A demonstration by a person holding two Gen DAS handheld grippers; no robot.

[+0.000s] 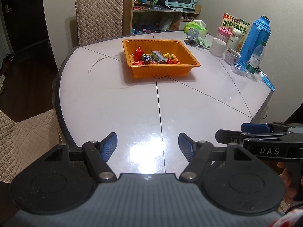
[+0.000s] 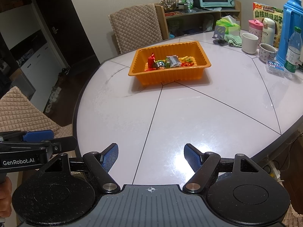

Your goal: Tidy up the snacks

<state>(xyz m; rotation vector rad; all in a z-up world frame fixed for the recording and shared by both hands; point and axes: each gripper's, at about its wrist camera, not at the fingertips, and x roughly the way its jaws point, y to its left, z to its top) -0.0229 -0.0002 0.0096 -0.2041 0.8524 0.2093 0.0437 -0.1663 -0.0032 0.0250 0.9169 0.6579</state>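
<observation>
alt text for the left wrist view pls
An orange tray holding wrapped snacks sits mid-table on a white table. The open, empty left gripper hovers over the near edge, with cups and bottles at the far right.

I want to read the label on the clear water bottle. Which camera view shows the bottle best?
The right wrist view: the water bottle appears larger, standing clear beside the blue jug. In the left wrist view the bottle looks smaller. The label is unreadable in both.

Each gripper, left [image 1: 147,147] and right [image 2: 151,158], has black arms, silver screws, blue ribbed pads and a grey ridged body; lettering reads "DAS" and "GenRobot.AI".
</observation>
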